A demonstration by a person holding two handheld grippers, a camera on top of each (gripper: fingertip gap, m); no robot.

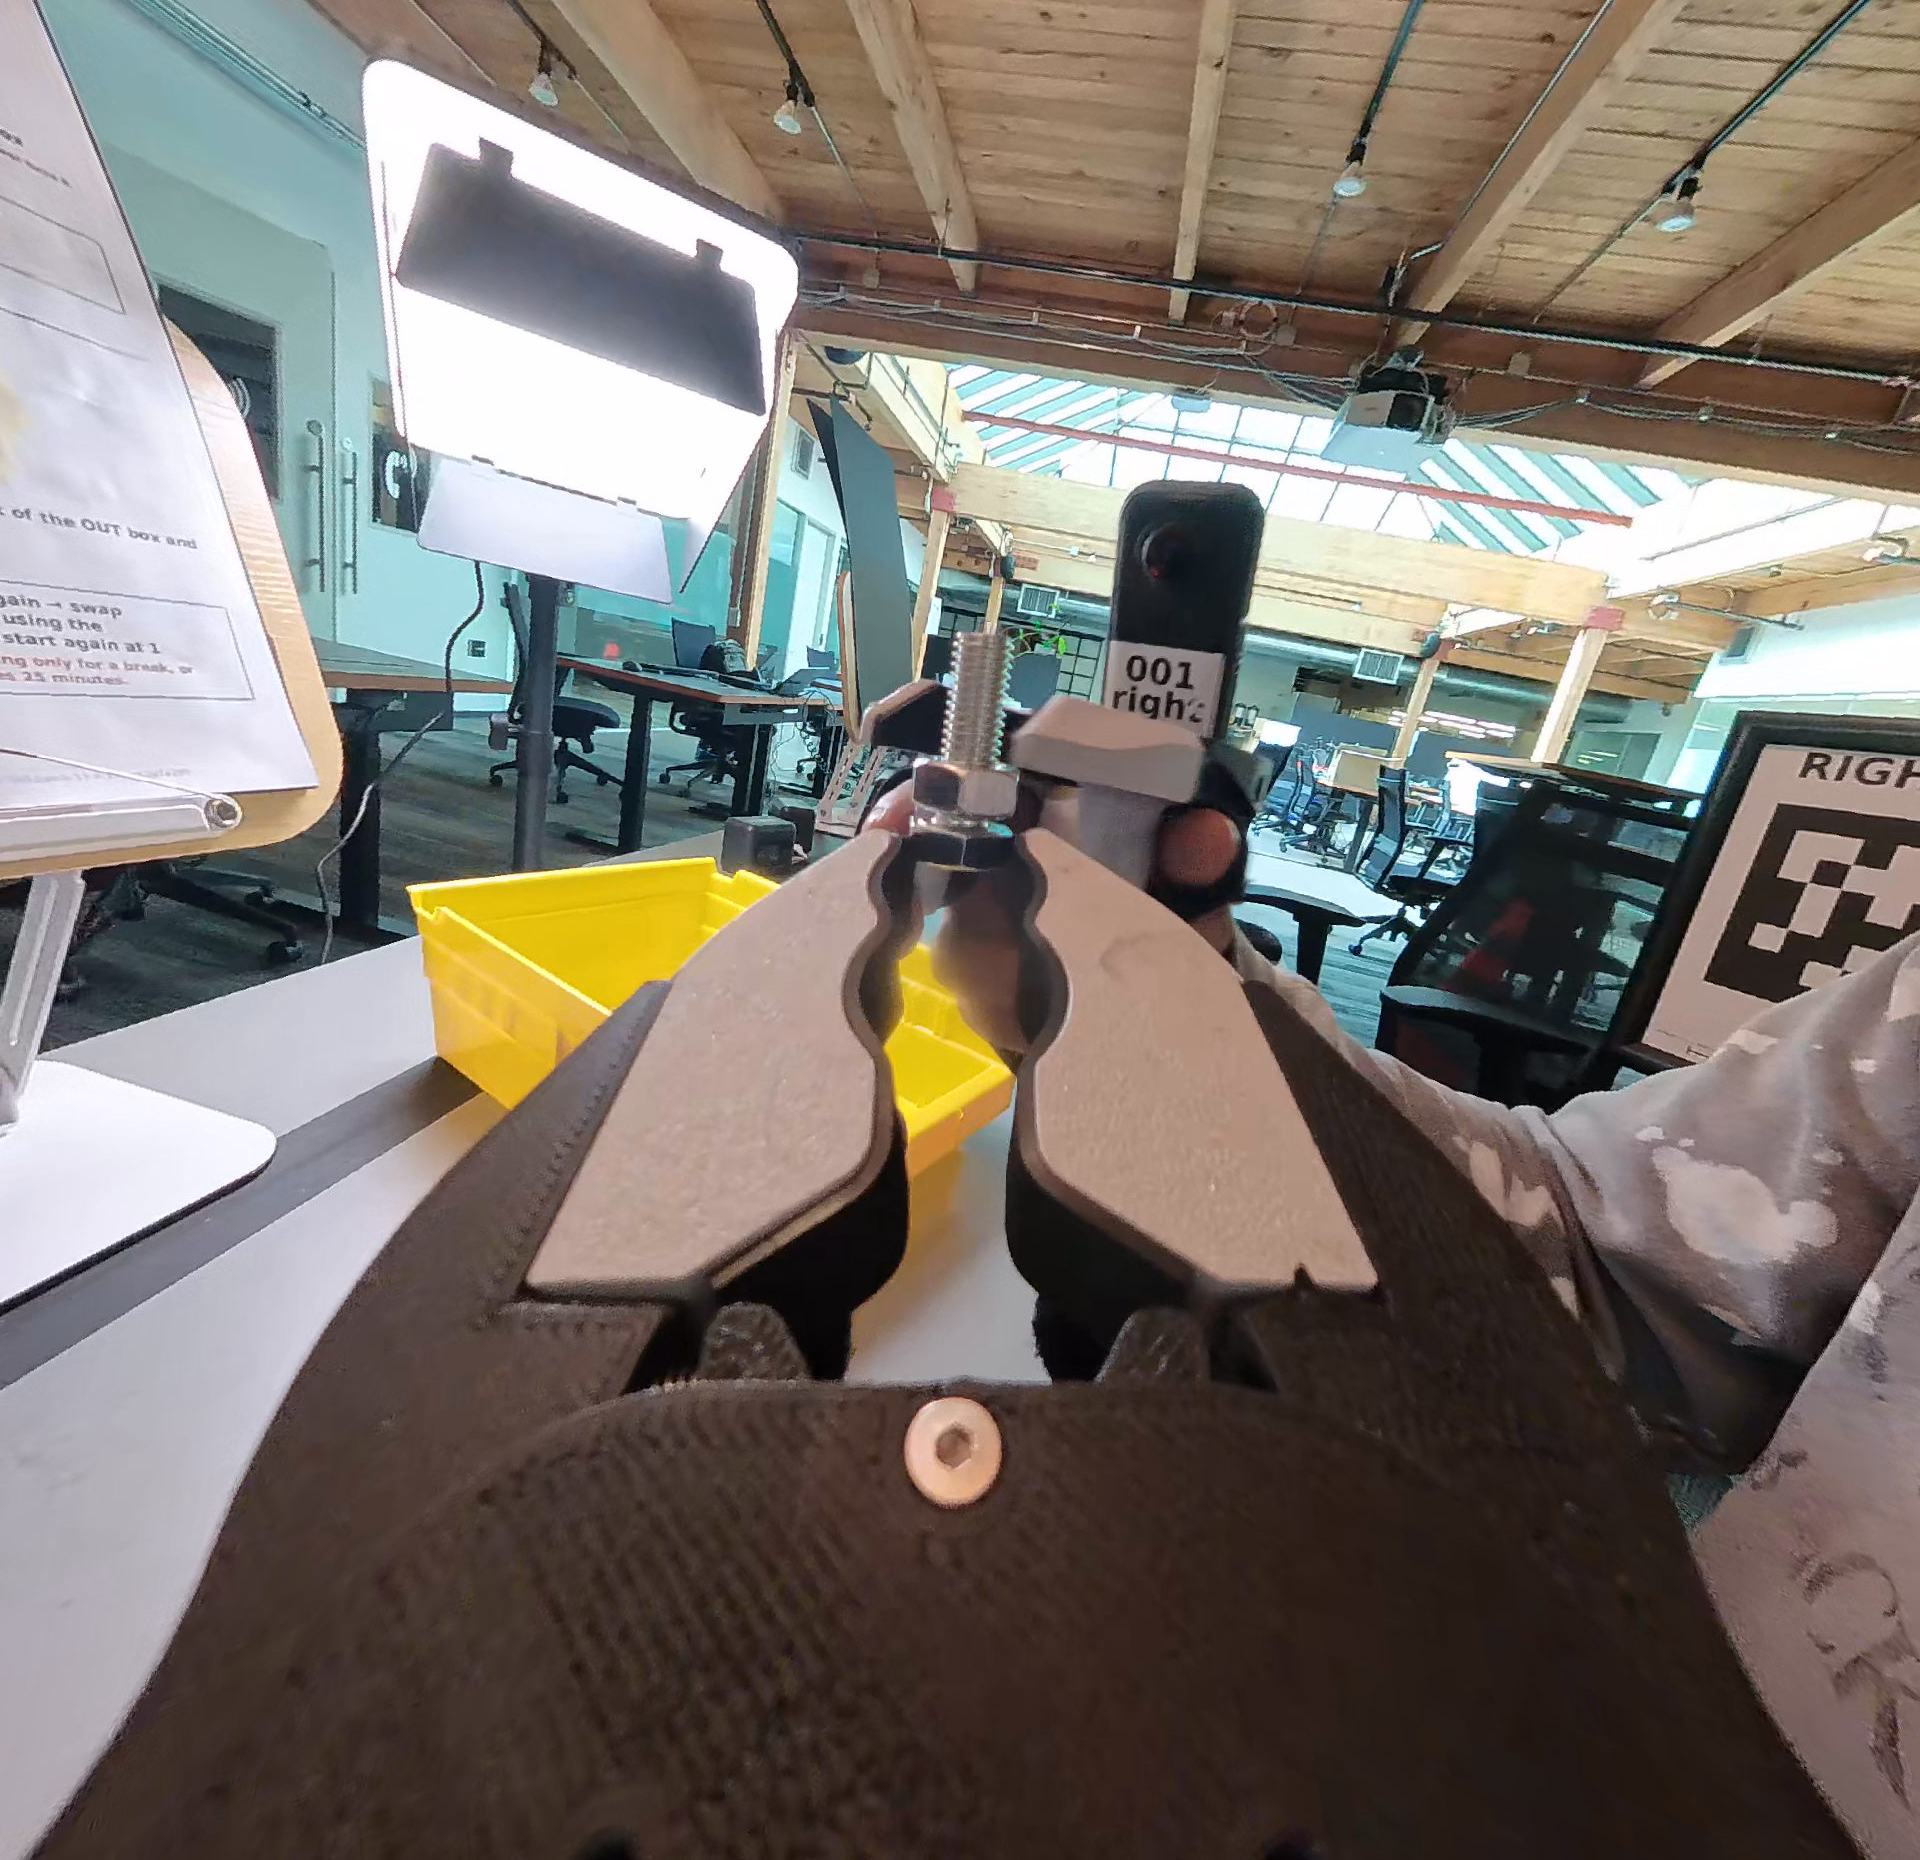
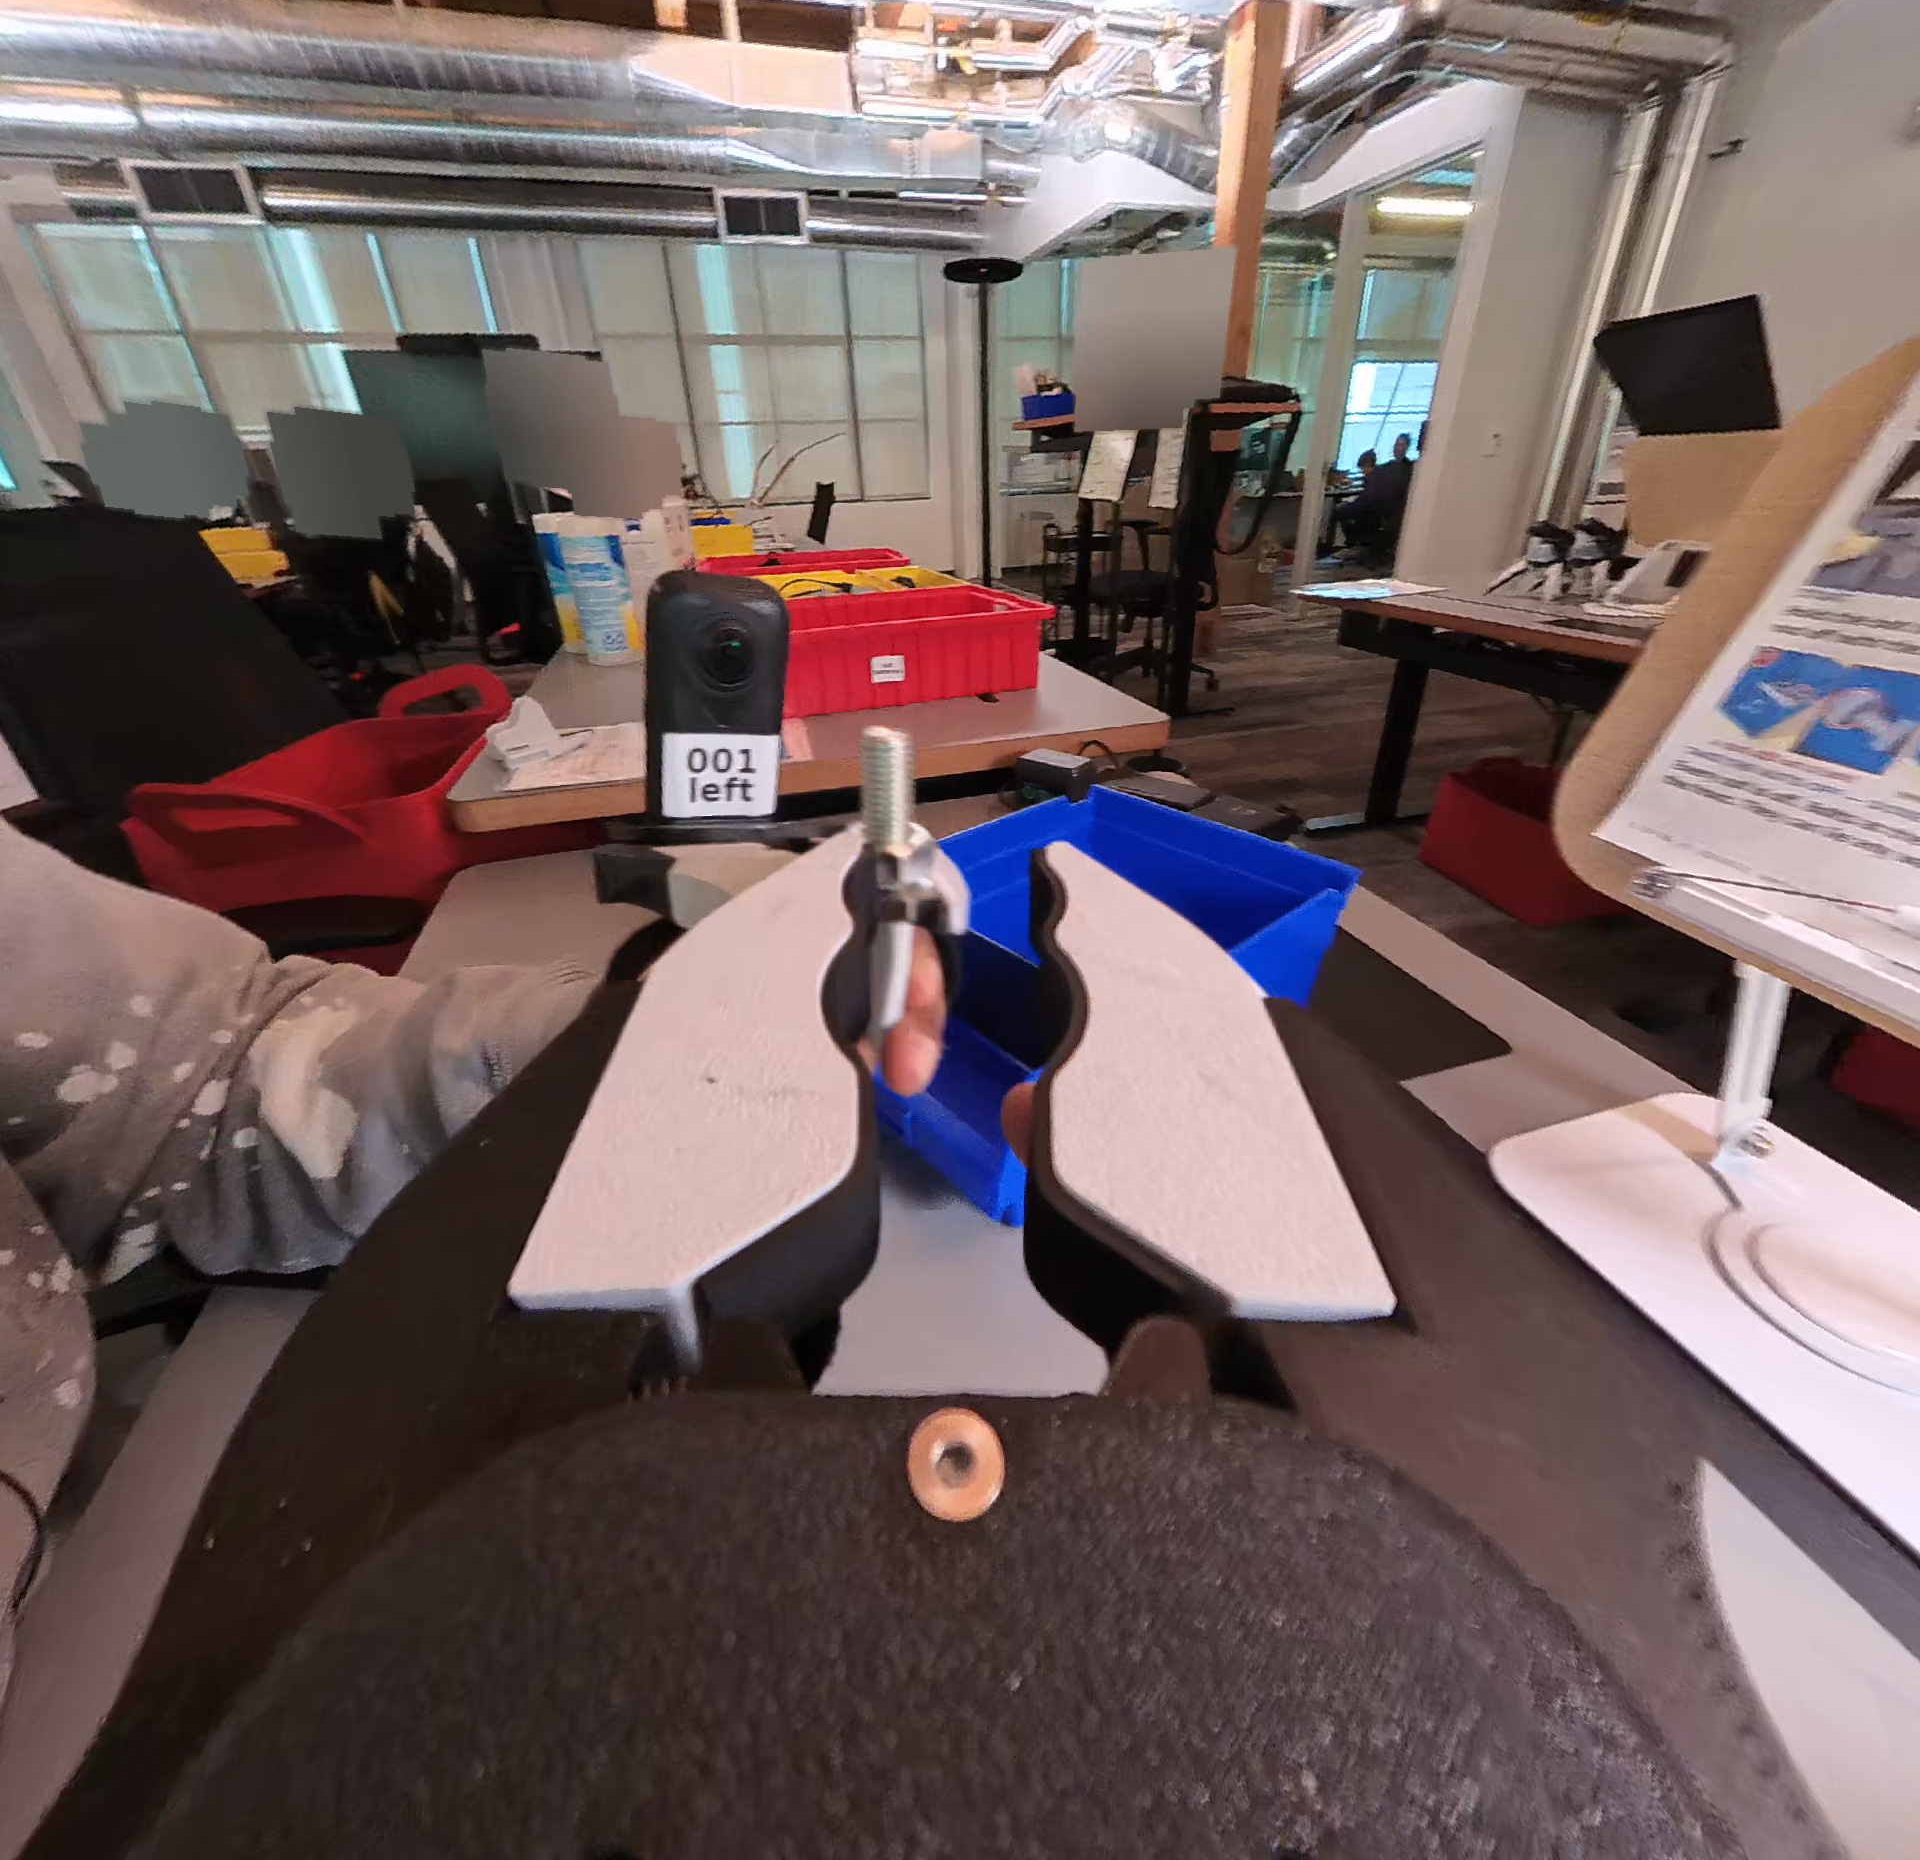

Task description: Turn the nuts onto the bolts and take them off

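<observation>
- We see our left gripper (image 1: 956,854) with its two grey fingers drawn in at the tips, pinching the head end of a silver bolt (image 1: 974,709).
- The bolt stands upright, its threaded shaft pointing up above the fingertips, held in the air over a grey table (image 1: 312,1041).
- A silver hex nut (image 1: 964,794) sits low on the bolt's thread, just above the left fingertips.
- In the left wrist view, the right gripper (image 1: 961,735) faces us from behind the bolt, one grey finger on either side of the shaft just above the nut. We cannot tell whether either touches the bolt or nut.
- In the right wrist view, our right gripper (image 2: 992,860) has its fingers spread, with a clear gap between the tips. The bolt (image 2: 886,782) stands near its left fingertip, and the nut (image 2: 914,860) is partly hidden by the other gripper's tip.
- A yellow bin (image 1: 582,937) rests on the table behind the left gripper.
- A blue bin (image 2: 1226,875) rests on the table behind the right gripper.
- A clipboard stand (image 1: 114,522) with a printed sheet stands at the table's edge.
</observation>
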